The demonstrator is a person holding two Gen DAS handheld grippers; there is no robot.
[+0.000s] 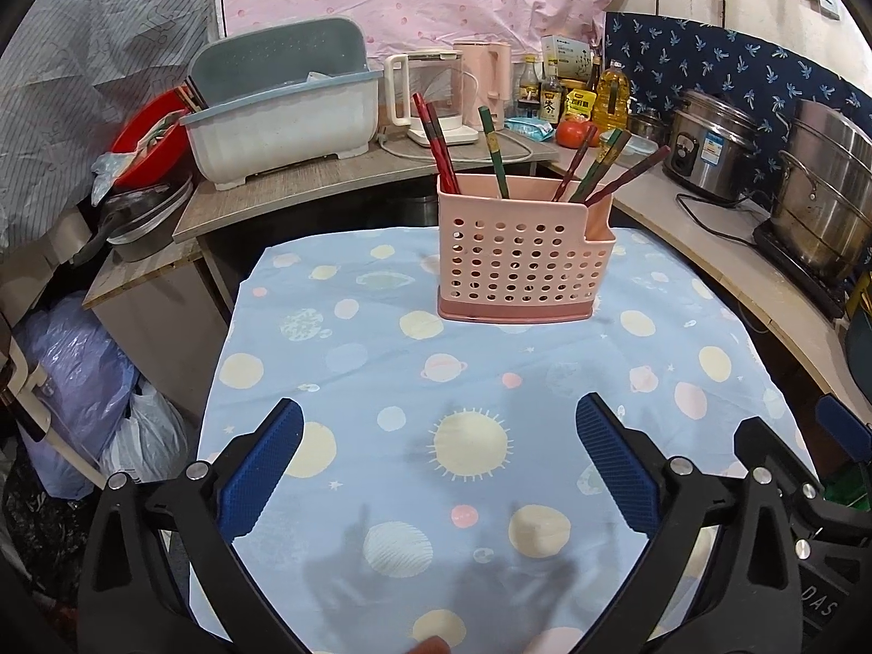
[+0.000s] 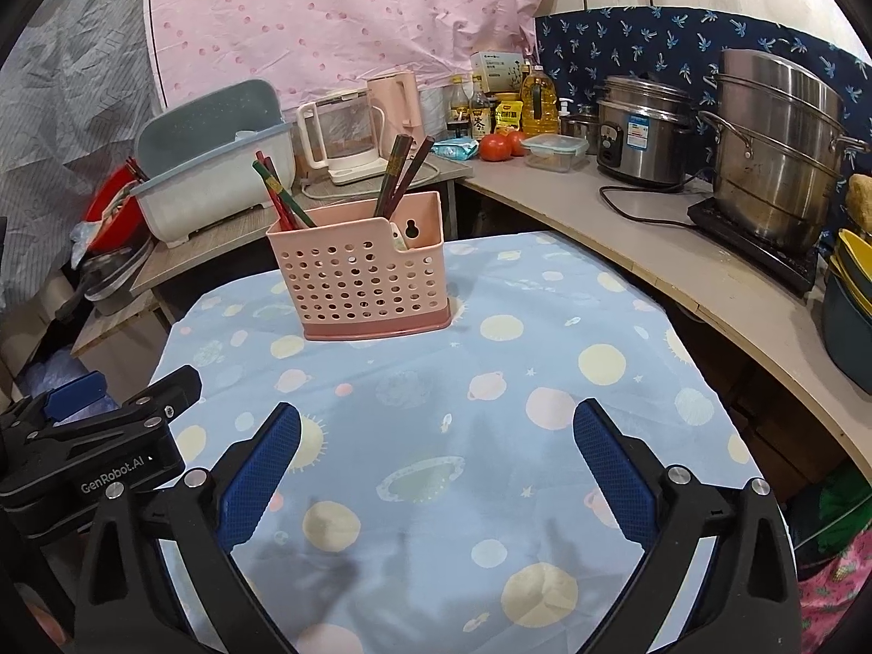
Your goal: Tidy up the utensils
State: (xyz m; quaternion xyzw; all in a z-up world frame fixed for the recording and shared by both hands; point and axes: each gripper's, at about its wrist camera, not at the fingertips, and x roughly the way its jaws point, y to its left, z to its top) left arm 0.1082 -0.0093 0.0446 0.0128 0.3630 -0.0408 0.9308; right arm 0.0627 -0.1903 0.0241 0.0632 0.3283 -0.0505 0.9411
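Observation:
A pink perforated utensil holder point(image 1: 520, 261) stands upright at the far side of a table with a blue planet-print cloth point(image 1: 381, 370). Several red, green and brown chopsticks point(image 1: 493, 150) stick up out of it. It also shows in the right wrist view point(image 2: 359, 278), with chopsticks point(image 2: 400, 174) and a pale spoon tip in its low corner section. My left gripper point(image 1: 438, 436) is open and empty, over the cloth's near half. My right gripper point(image 2: 436, 433) is open and empty, beside the left one, which shows at the left edge point(image 2: 92, 436).
A dish rack tub point(image 1: 283, 114) and kettles point(image 1: 430, 98) stand on a side table behind. A curved counter at right holds a rice cooker point(image 2: 643, 131), a steel steamer pot point(image 2: 779, 152), bottles and tomatoes point(image 2: 496, 147). Bags lie on the floor at left point(image 1: 82, 381).

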